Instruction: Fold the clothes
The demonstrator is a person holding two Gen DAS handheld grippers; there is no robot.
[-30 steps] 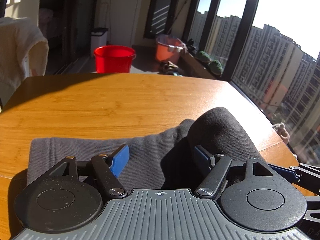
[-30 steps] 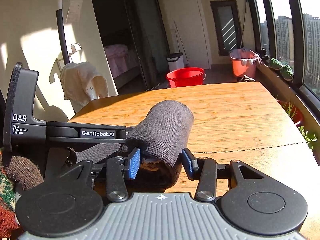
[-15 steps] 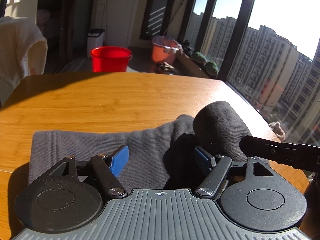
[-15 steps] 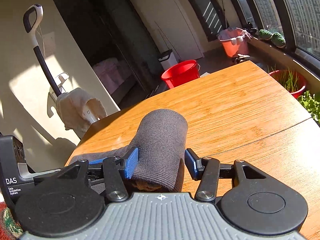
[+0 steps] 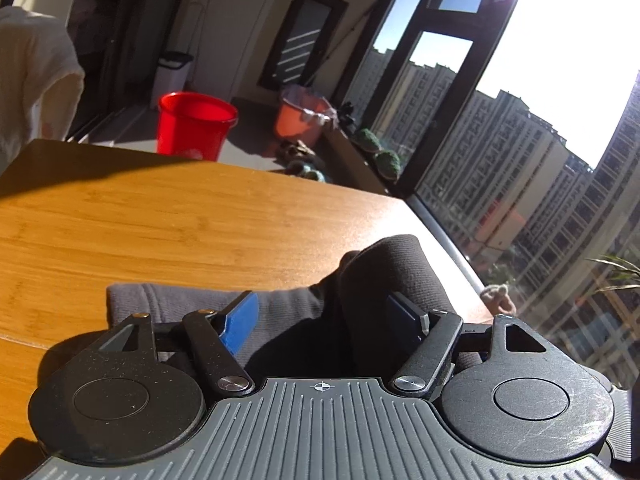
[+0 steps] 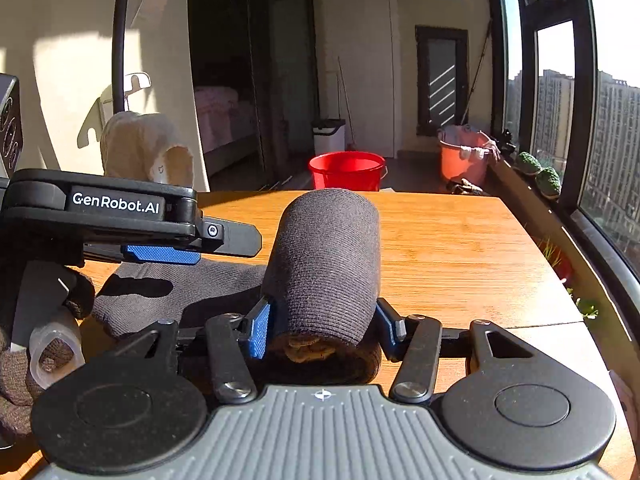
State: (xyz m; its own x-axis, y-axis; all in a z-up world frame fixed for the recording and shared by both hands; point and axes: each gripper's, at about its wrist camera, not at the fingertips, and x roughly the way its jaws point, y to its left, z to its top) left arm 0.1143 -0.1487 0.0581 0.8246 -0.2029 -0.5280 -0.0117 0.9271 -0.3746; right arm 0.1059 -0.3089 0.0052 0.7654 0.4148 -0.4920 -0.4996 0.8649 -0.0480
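Left wrist view. Beyond the wooden table (image 5: 200,216) we note a round red plastic bucket (image 5: 194,130) on the floor, its contents not visible from here, and an orange plastic tub (image 5: 298,118) with cloth draped over its rim. Our left gripper (image 5: 324,320) stands wide, blue pads spread, gripping nothing. Below it lies the dark grey ribbed knit garment (image 5: 188,300), flat on the near table edge at left and rising at right into a thick roll that stands next to the right-hand pad.

Right wrist view. We see the red bucket (image 6: 346,170) past the far table edge (image 6: 460,240), interior hidden; the orange tub (image 6: 464,156) holds a rag over its lip. A white lidded bin (image 6: 329,136) stands by the wall. Our right gripper (image 6: 322,330) is clamped on the garment (image 6: 328,256): the roll sits upright-tilted between the pads, a tan lining showing at its near end. The flat part trails left across the table, under the left gripper (image 6: 168,248), whose gloved hand (image 6: 24,360) shows at the left edge.
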